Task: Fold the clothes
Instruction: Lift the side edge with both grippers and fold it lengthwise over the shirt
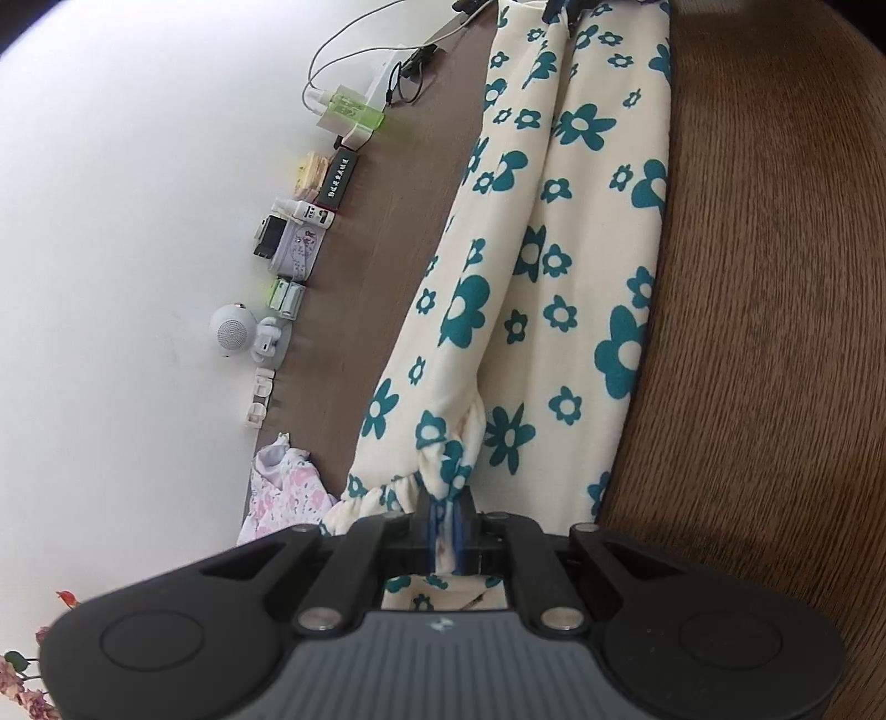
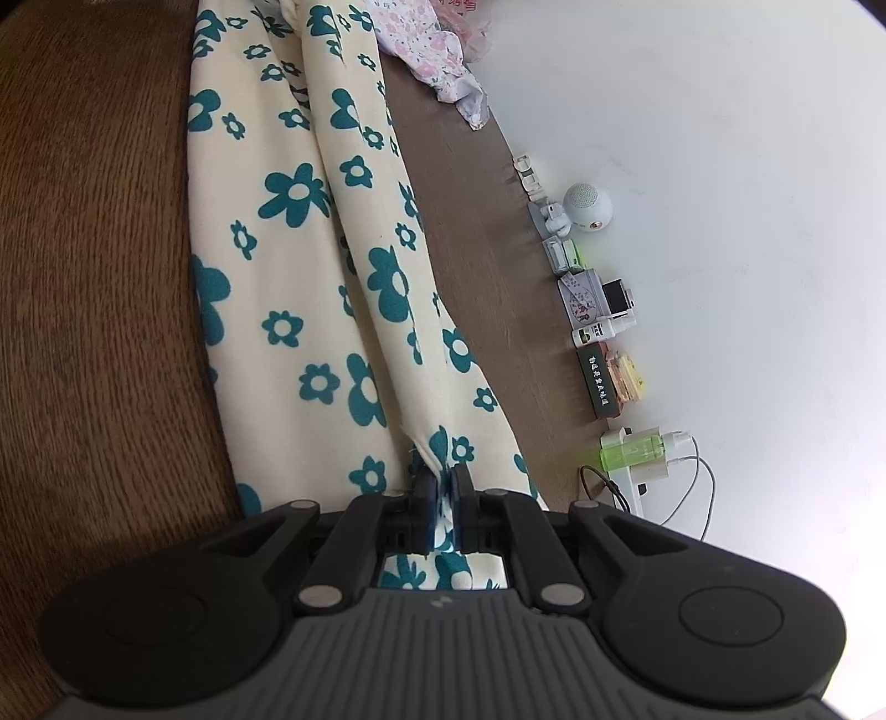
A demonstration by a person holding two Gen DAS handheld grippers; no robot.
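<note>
**Both tools pinched on the flowered garment, stretched end to end**

So you've got the cream garment with teal flowers (image 1: 554, 266) strung out long between your two hands. Your left tool (image 1: 446, 526) is clamped tight on the gathered, elastic-looking end, and your right tool (image 2: 441, 498) is pinched on a bunched bit of fabric at the opposite end. In the left wrist view you can even spot the other tool way off at the far end of the cloth, which tells me you're holding it taut lengthwise.

The garment sits along the brown counter (image 1: 775, 332), already doubled over itself in long folds, with one layer overlapping the other. I can't tell whether it's fully resting on the counter or slightly lifted.

My guess on why it's held this way: gripping both ends keeps the long strip straight and wrinkle-free, so bringing one end toward the other would give a clean crosswise fold.

Heads up, there's a pink floral cloth (image 2: 432, 50) near the left-hand end, and small bottles and boxes (image 2: 603, 343) line the wall edge.
</note>
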